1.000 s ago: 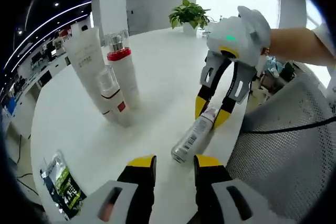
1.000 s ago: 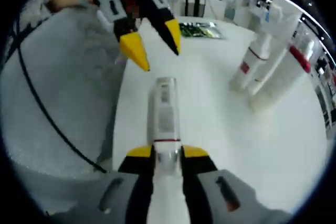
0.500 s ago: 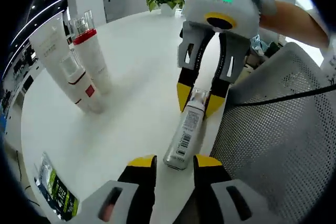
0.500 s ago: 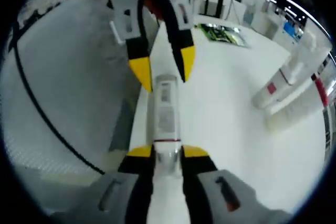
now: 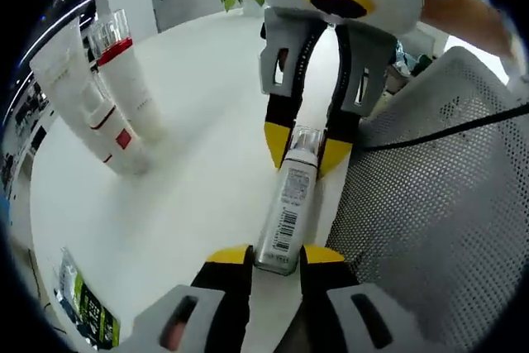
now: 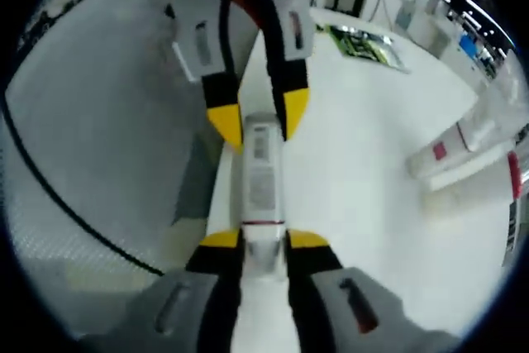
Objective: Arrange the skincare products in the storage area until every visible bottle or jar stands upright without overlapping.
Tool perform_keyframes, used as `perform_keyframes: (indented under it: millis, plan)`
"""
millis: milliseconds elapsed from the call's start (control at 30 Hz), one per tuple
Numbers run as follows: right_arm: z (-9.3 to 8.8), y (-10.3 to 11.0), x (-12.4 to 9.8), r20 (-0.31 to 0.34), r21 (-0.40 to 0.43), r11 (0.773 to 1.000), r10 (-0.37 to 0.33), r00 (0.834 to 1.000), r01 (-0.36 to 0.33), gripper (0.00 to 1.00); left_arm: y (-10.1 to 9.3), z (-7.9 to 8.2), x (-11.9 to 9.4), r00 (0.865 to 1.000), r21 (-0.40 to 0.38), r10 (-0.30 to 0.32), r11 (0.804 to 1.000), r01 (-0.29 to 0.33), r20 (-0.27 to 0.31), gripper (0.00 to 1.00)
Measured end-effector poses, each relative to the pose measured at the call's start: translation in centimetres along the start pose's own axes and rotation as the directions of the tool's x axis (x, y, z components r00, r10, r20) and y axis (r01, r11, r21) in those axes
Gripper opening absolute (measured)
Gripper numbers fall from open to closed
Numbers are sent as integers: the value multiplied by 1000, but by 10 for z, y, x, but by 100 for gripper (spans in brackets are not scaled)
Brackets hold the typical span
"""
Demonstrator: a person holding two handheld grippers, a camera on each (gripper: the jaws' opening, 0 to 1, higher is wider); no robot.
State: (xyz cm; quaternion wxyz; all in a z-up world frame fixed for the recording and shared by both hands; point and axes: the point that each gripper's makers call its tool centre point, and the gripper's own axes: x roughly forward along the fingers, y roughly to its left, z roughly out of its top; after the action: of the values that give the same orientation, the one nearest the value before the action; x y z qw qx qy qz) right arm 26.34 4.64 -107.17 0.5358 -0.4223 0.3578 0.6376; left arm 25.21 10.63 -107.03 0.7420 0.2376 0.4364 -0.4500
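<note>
The bottle (image 5: 287,208) lies flat at the table's (image 5: 198,171) right edge, beside the mesh chair (image 5: 438,196). Your right gripper (image 6: 263,241) pinches its cap end; your left gripper (image 5: 276,255), spread, flanks its base. Clamp the base, then tilt it upright, clear of the standing tubes (image 5: 107,97).

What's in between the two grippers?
In both views, the silver bottle spans the gap: the right gripper holds its cap end, and its base sits between the left gripper's tips.
</note>
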Motion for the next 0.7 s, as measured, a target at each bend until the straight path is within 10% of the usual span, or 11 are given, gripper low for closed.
perform_keyframes:
  millis: [700]
  plan:
    - [-2, -1, 1, -110, 26, 1000, 10, 994, -7, 19, 1, 1, 1, 1000, -17, -9, 1000, 9, 20, 21]
